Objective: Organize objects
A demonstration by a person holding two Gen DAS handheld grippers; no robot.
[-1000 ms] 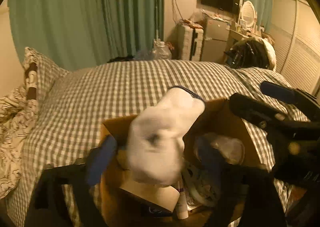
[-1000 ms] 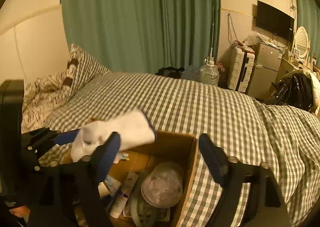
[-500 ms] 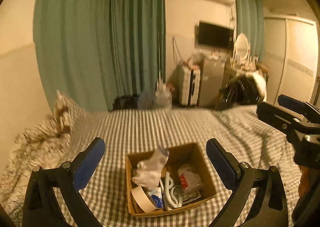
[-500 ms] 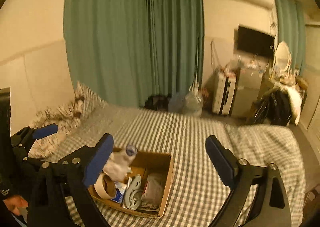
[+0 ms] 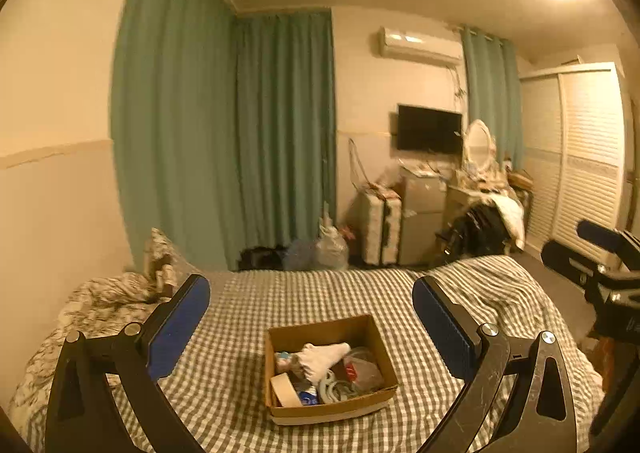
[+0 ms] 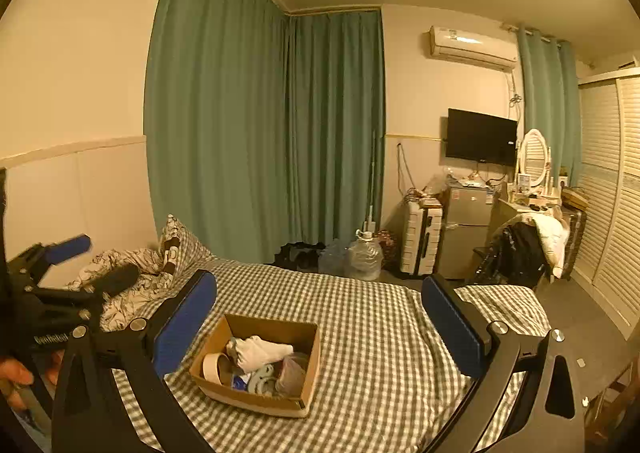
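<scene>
An open cardboard box [image 5: 378, 337] [image 6: 310, 365] sits on the checked bed. In it lie a white sock [image 5: 322, 357] [image 6: 260, 349], a roll of tape [image 5: 285, 389] [image 6: 214, 365], a bagged item [image 5: 362, 367] and other small things. My left gripper [image 5: 311, 319] is open and empty, raised well above and back from the box; it also shows in the right wrist view [image 6: 94, 261]. My right gripper [image 6: 319, 319] is open and empty, also held high behind the box; it also shows in the left wrist view [image 5: 576, 245].
The bed has a grey checked cover [image 5: 320, 293] with a pillow and crumpled bedding [image 6: 132, 277] at the left. Beyond it stand green curtains, water jugs [image 6: 362, 257], a suitcase [image 6: 420, 237], a small fridge [image 6: 466, 229] and a wardrobe at right.
The left gripper let go of the white sock, which now lies in the box. Both grippers have pulled up and back, far from the box.
</scene>
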